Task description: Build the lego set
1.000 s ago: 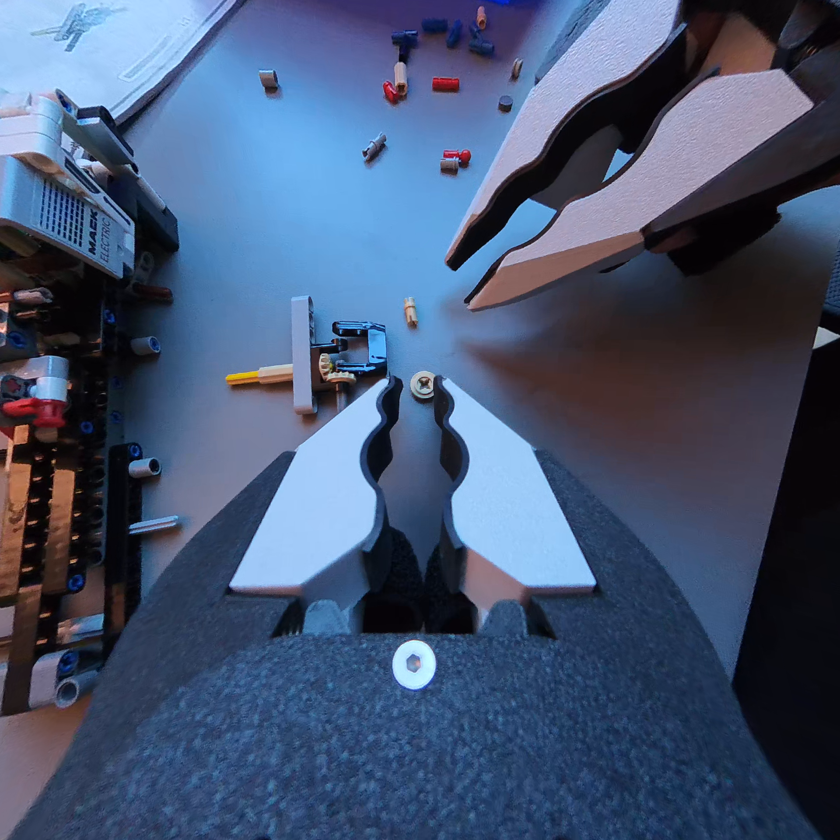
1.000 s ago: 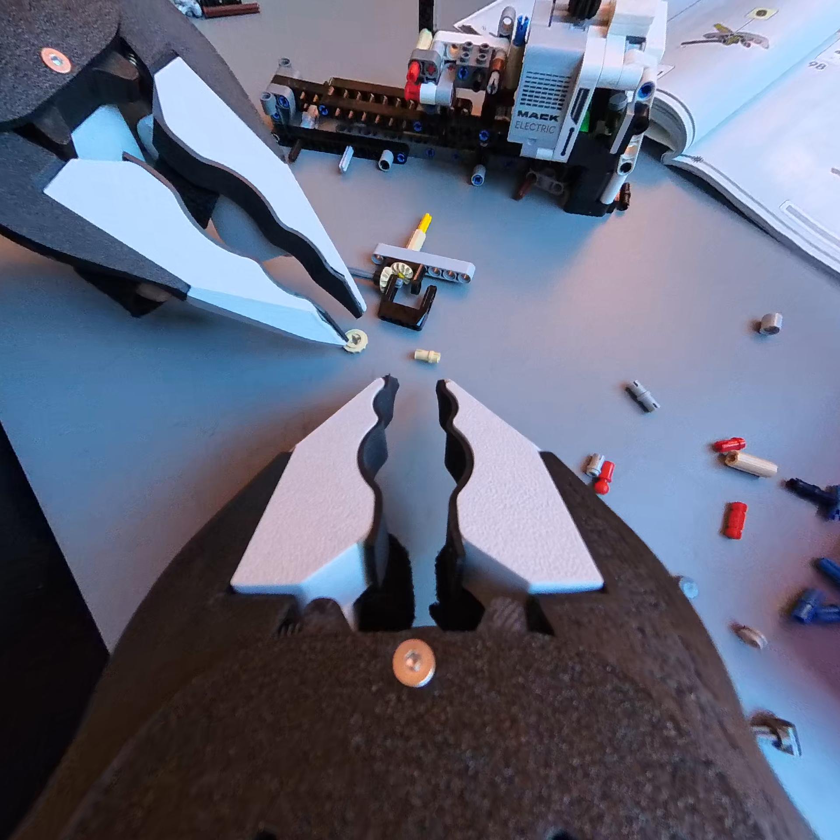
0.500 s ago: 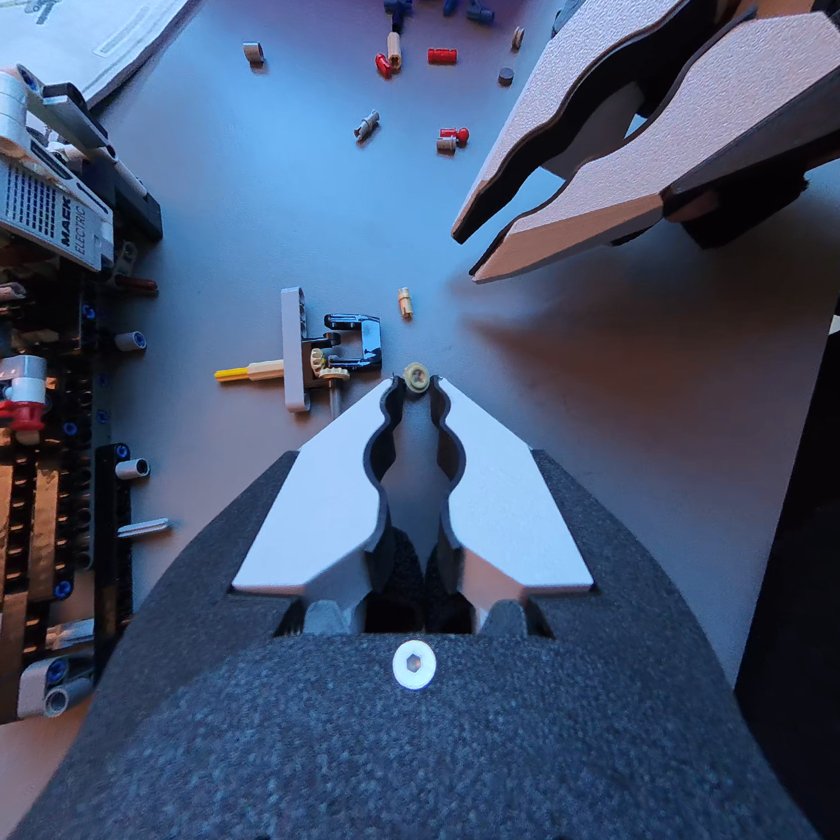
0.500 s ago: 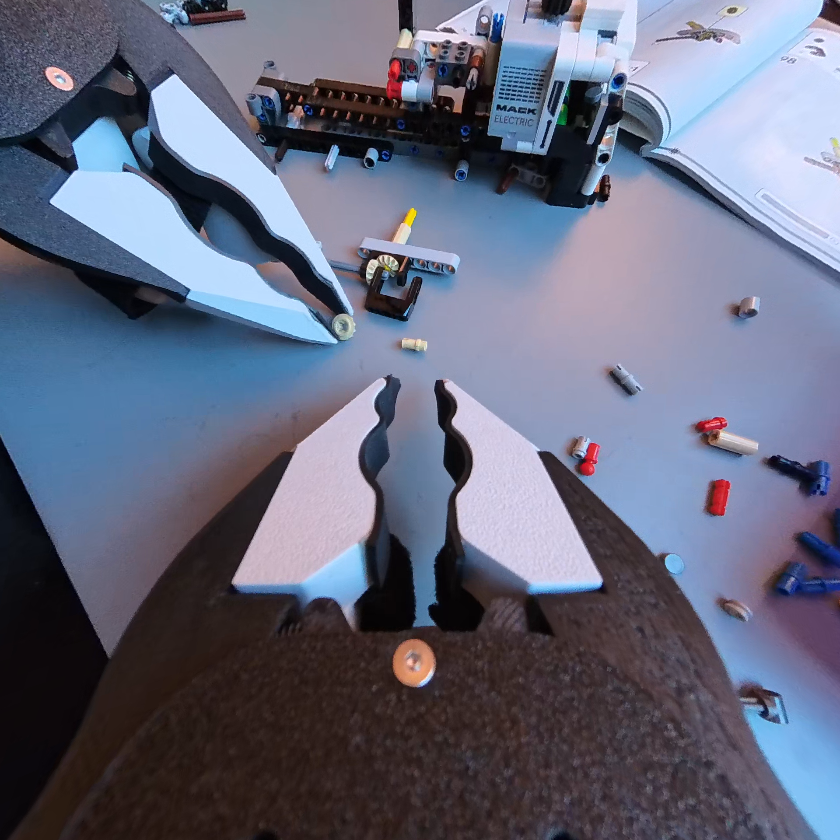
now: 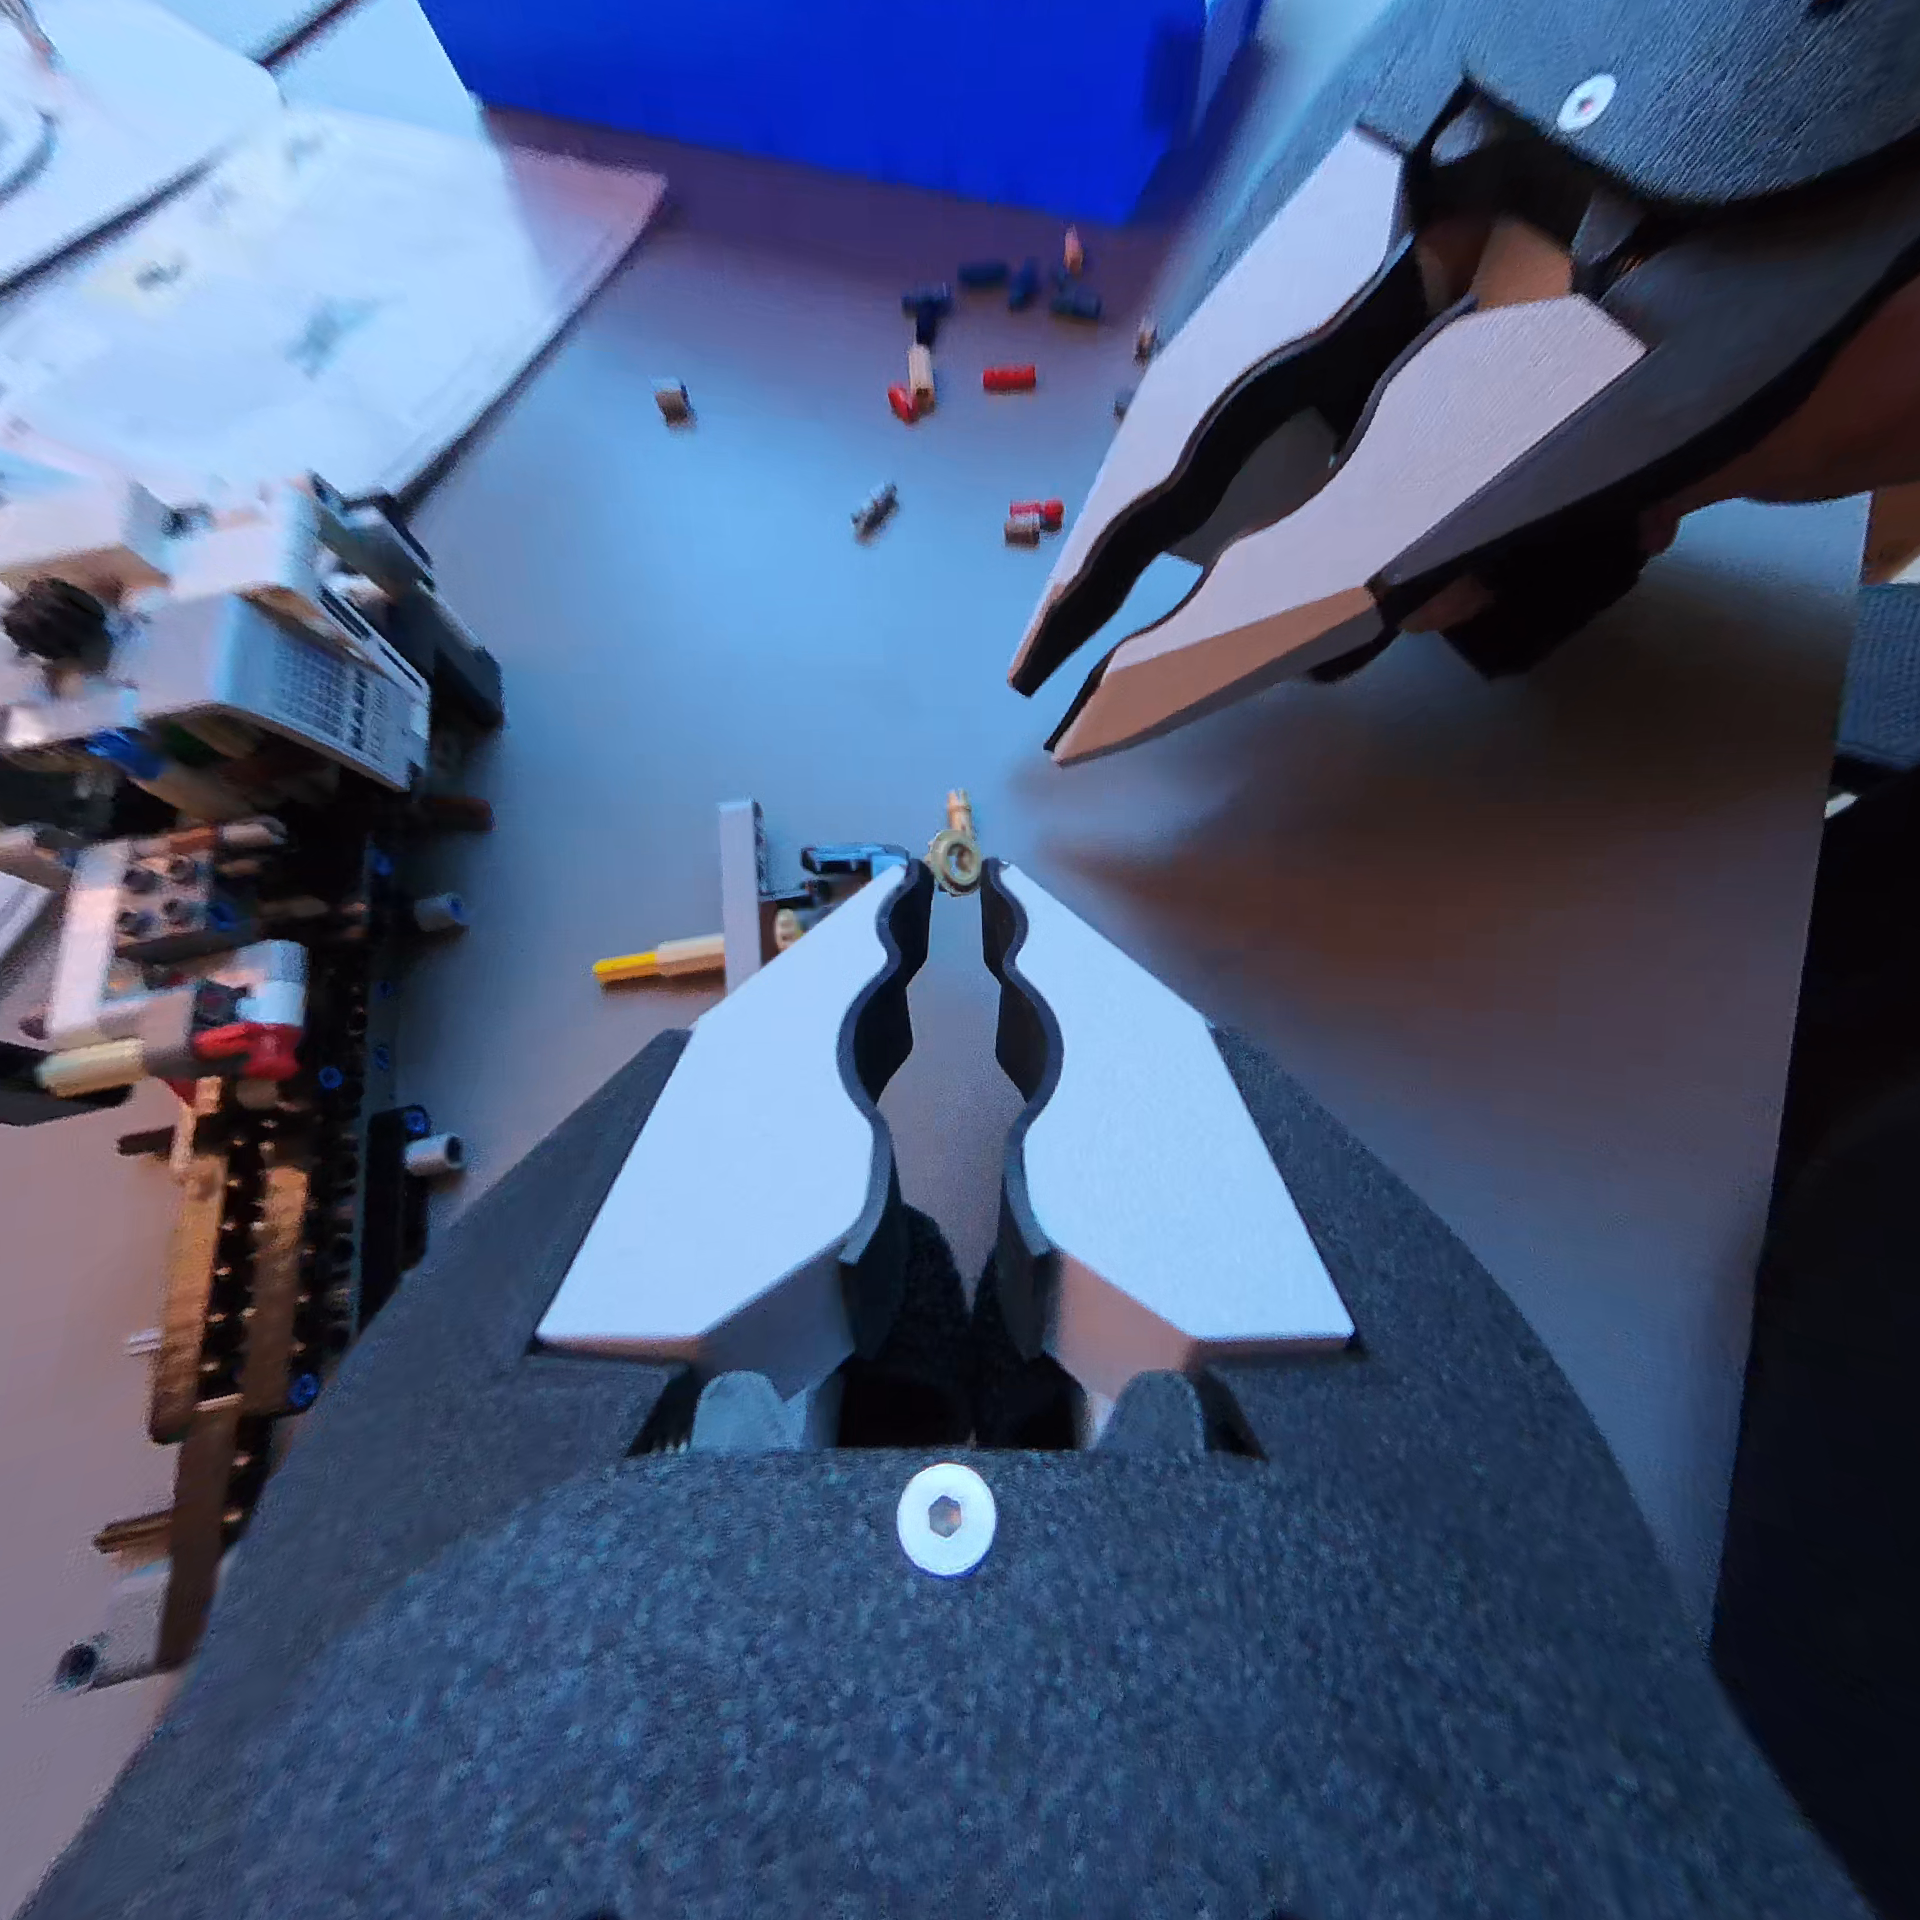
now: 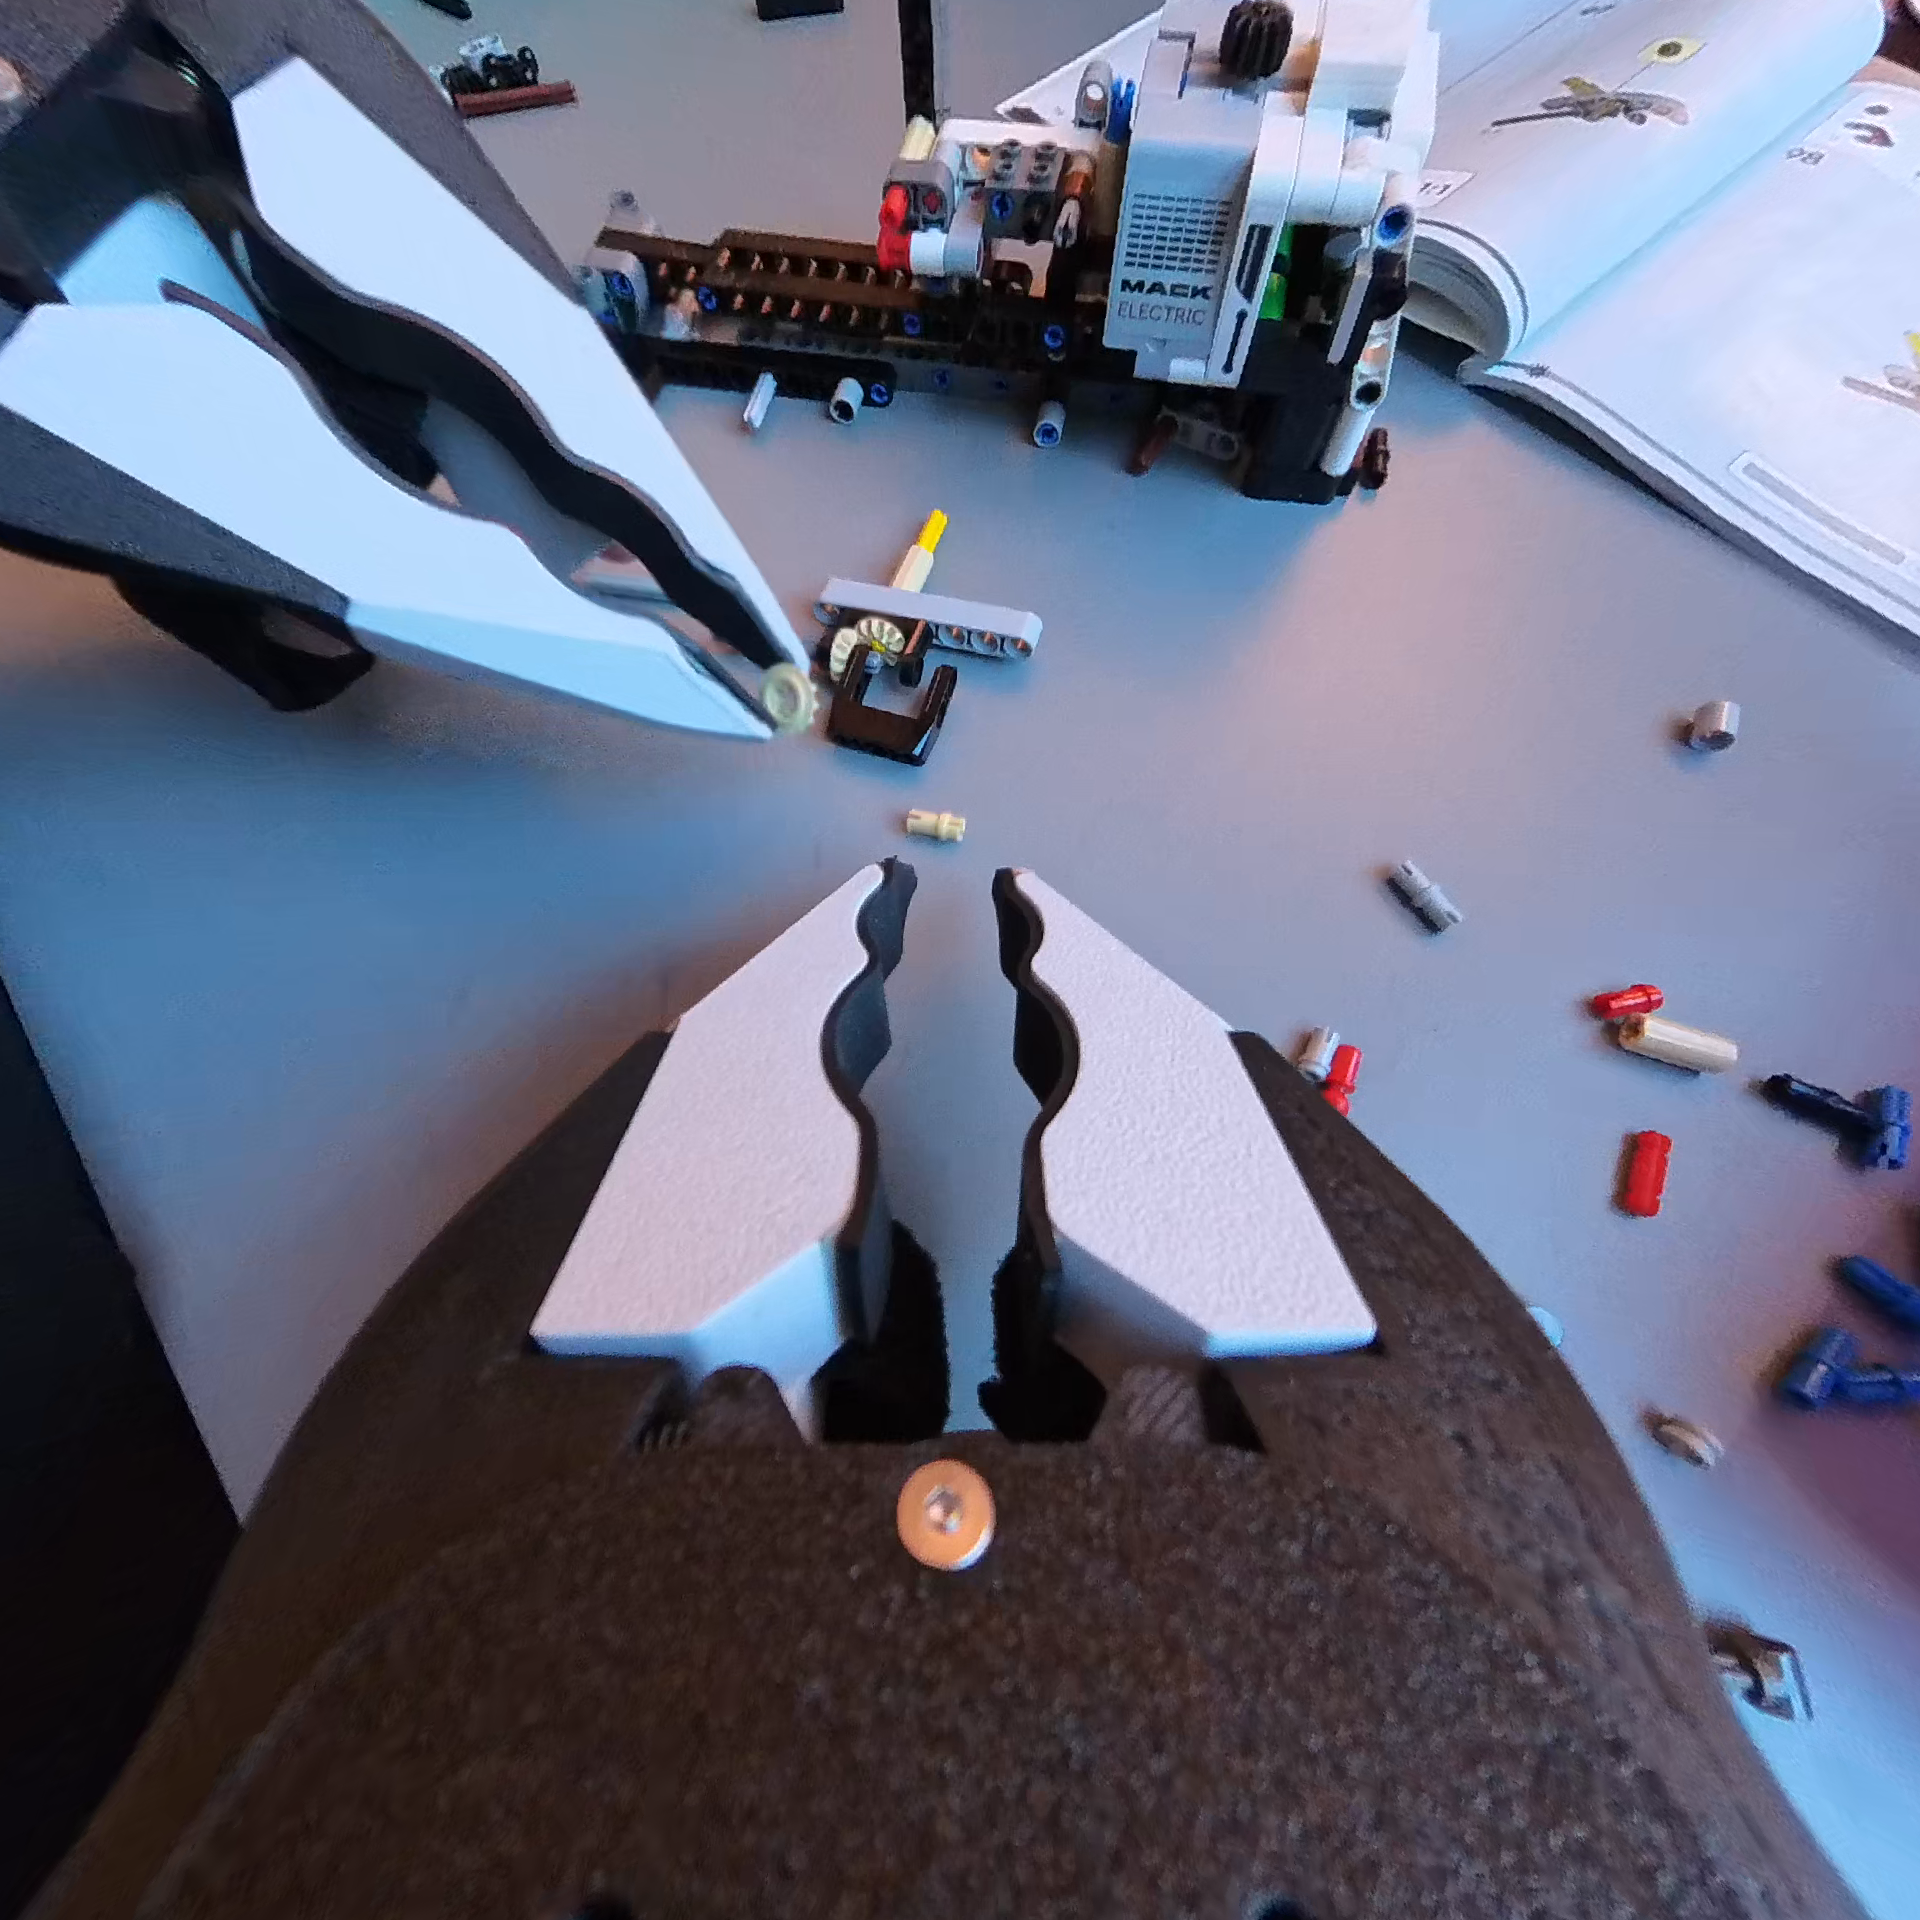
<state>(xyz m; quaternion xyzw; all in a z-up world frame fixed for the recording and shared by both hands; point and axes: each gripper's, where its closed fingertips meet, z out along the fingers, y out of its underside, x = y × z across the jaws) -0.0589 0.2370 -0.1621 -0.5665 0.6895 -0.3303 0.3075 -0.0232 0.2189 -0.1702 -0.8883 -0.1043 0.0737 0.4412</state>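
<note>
My left gripper [image 5: 956, 871] is shut on a small tan gear [image 5: 954, 858], pinched at the fingertips and lifted off the table; it also shows in the right wrist view [image 6: 787, 698]. Just beside it lies a small sub-assembly [image 6: 914, 649]: a grey beam, a tan gear, a black bracket and a yellow axle [image 5: 652, 958]. A tan pin [image 6: 935, 824] lies on the table in front of my right gripper [image 6: 951, 883], which is open, empty and hovering. The part-built white and black truck [image 6: 1091, 291] stands behind.
An open instruction booklet [image 6: 1704, 312] lies at the right of the truck. Loose red, blue, grey and tan pins [image 6: 1642, 1169] are scattered on the grey table [image 6: 416, 914] at the right. A blue box [image 5: 831, 94] stands at the far edge. It is some 7 cm from my left tips to the yellow axle [image 5: 652, 958]. It is also in sight in the right wrist view [image 6: 924, 547].
My left gripper closed on the tan gear, lifted it off the table and carried it toward the sub-assembly. My right gripper drew slightly nearer the tan pin and stayed open.
</note>
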